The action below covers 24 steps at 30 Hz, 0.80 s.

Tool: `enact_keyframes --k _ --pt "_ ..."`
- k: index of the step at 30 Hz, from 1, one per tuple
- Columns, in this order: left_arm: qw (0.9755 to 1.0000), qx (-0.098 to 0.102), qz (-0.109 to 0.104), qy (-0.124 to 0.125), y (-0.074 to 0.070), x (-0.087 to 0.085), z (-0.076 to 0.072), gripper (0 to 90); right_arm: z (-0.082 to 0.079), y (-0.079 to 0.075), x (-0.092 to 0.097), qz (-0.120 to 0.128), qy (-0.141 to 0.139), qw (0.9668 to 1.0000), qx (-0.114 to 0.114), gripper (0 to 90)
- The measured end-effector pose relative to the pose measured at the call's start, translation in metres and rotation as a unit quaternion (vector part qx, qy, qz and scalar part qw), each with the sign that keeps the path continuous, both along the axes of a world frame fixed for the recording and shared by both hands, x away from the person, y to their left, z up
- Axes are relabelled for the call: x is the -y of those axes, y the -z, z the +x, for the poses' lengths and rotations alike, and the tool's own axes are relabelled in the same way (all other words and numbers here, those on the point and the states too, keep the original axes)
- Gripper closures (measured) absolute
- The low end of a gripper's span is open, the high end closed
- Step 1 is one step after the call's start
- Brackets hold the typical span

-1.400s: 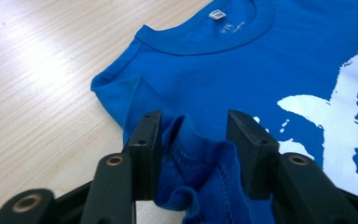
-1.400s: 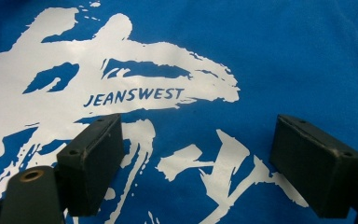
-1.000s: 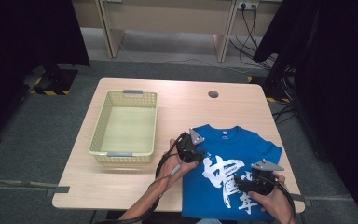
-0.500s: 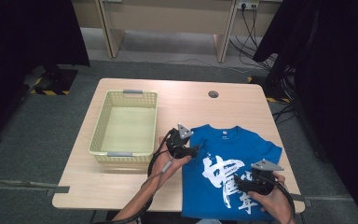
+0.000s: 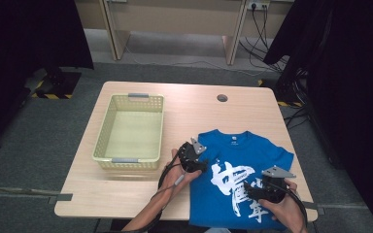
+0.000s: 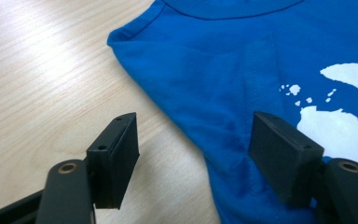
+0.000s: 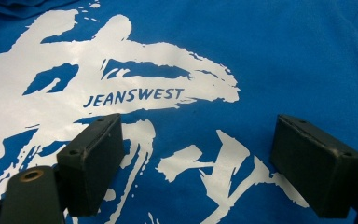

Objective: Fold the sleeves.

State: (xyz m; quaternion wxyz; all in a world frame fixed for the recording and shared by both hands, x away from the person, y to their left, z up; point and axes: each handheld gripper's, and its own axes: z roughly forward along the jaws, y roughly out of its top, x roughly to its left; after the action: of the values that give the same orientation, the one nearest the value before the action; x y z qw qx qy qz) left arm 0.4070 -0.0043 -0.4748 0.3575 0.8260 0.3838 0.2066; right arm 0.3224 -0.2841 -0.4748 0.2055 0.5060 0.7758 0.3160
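Jaws are held wide on both the left gripper (image 5: 190, 156), at the blue T-shirt's (image 5: 243, 170) sleeve edge, and the right gripper (image 5: 267, 187), over its white print. The shirt is spread at the lower right of the surface (image 5: 126, 194), beside a yellow basket (image 5: 131, 127).

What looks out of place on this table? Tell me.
Little stands out. The blue T-shirt lies flat, print up, but its hem hangs over the table's near edge. The yellow basket sits upright and empty. Both tools, left and right, are open.
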Motion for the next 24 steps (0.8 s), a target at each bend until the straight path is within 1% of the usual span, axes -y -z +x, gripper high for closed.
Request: enact_keyframes --k 2,3,4,5,8,9,10,12,15,19,21,22,24 --pt "0.9998 0.005 0.021 0.002 -0.002 -0.004 0.0 31.5 0.0 0.0 0.0 0.0 0.0 1.0 -0.002 17.4" --pt "0.9998 0.005 0.021 0.002 -0.002 -0.004 0.0 30.5 0.0 0.0 0.0 0.0 0.0 1.0 -0.002 17.3" --pt "0.9998 0.001 0.019 -0.001 -0.002 -0.009 0.002 29.4 0.0 0.0 0.0 0.0 0.0 1.0 0.0 17.3" --pt "0.9999 -0.001 0.014 -0.005 -0.002 -0.01 0.003 28.6 0.0 0.0 0.0 0.0 0.0 1.0 0.0 17.3" --pt "0.9999 0.003 0.014 -0.008 -0.002 -0.011 0.002 25.7 0.0 0.0 -0.001 0.0 0.001 1.0 -0.001 17.4" --pt "0.9999 0.007 0.011 -0.006 -0.002 -0.01 -0.001 25.7 0.001 0.0 -0.001 0.0 0.002 1.0 -0.001 17.3" --pt "1.0 0.008 0.005 -0.001 -0.002 -0.008 -0.003 24.8 0.001 0.0 -0.001 0.0 0.002 1.0 -0.001 17.4" --pt "1.0 0.007 0.002 0.006 -0.001 -0.005 -0.008 23.1 0.001 0.0 -0.002 0.0 0.003 1.0 -0.001 17.4" --pt "0.9999 0.012 0.007 0.008 0.001 -0.004 -0.011 22.1 0.001 0.0 -0.002 -0.002 0.001 1.0 0.001 17.4" --pt "0.9999 0.01 0.007 0.0 0.002 -0.011 -0.009 22.0 0.001 0.0 -0.002 -0.002 0.002 1.0 0.001 17.4" --pt "0.9999 0.011 0.009 0.003 0.001 -0.012 -0.011 22.4 0.001 0.0 -0.003 -0.001 0.002 1.0 0.0 17.3" --pt "0.9999 0.01 0.003 0.005 0.0 -0.013 -0.012 22.6 0.001 0.0 -0.004 -0.001 0.0 1.0 0.001 17.4" --pt "0.9998 0.001 -0.019 0.007 -0.002 -0.015 -0.014 21.8 0.001 0.0 -0.004 -0.001 0.002 1.0 0.001 17.4"
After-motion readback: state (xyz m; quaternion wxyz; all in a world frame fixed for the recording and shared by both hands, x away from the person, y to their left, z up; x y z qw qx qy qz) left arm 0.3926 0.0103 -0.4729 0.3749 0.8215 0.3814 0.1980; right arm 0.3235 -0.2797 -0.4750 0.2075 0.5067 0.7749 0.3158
